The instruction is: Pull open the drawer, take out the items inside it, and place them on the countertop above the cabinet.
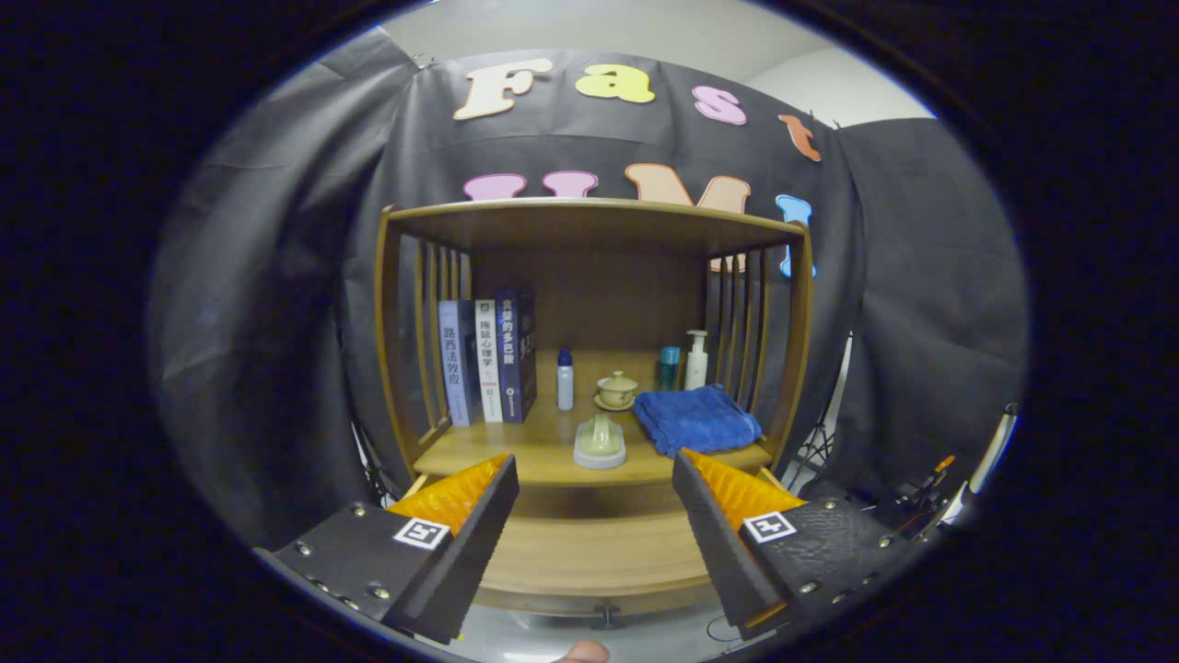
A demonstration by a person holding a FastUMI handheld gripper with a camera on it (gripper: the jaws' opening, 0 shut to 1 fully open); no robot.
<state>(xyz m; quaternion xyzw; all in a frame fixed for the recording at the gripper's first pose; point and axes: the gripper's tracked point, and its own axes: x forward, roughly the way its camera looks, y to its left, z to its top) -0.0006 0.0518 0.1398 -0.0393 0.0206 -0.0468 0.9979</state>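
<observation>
The gripper [594, 488] hangs in front of a wooden cabinet [589, 230], and its jaws stand wide apart, holding nothing. Between the jaws, lower down, the drawer [589, 552] front is seen — it looks shut, and its contents are hidden. Above it lies the desk [543, 456] surface of the cabinet. On it, three books [488, 354] stand upright at the left side, next to a small white bottle [565, 379]. A lidded cup [616, 389] sits on a saucer behind a pale vessel [600, 442]. A folded blue towel [695, 419] lies at the right — behind it stand a teal bottle [669, 366] and a pump bottle [697, 359].
</observation>
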